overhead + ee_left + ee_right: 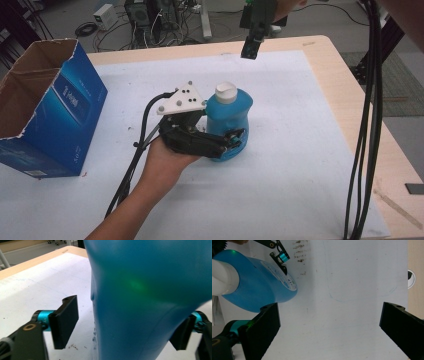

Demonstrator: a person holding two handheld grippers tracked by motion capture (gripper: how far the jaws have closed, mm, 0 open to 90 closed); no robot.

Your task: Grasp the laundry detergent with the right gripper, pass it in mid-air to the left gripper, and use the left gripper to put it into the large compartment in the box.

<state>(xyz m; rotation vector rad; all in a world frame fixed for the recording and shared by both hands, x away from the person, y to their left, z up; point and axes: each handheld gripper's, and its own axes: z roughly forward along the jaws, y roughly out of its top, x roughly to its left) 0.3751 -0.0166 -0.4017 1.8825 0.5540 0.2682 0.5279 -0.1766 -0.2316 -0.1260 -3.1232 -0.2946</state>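
Forearm enters from the bottom of the high view, carrying the left gripper (235,142) at frame centre. Its jaws straddle the lower body of a blue bottle (231,120), which stands upright on the white table cover (300,165) with its white cap (226,92) on top. In the left gripper view the bottle (150,297) sits between the jaws; the left-hand pad stands clear of its wall, no clamp yet. Blue cardboard box (60,110) at far left, open. Right gripper (251,47) hangs top centre, jaws spread wide, empty.

Left tool (235,142) half closed, perhaps gripping; right tool (329,325) agape.
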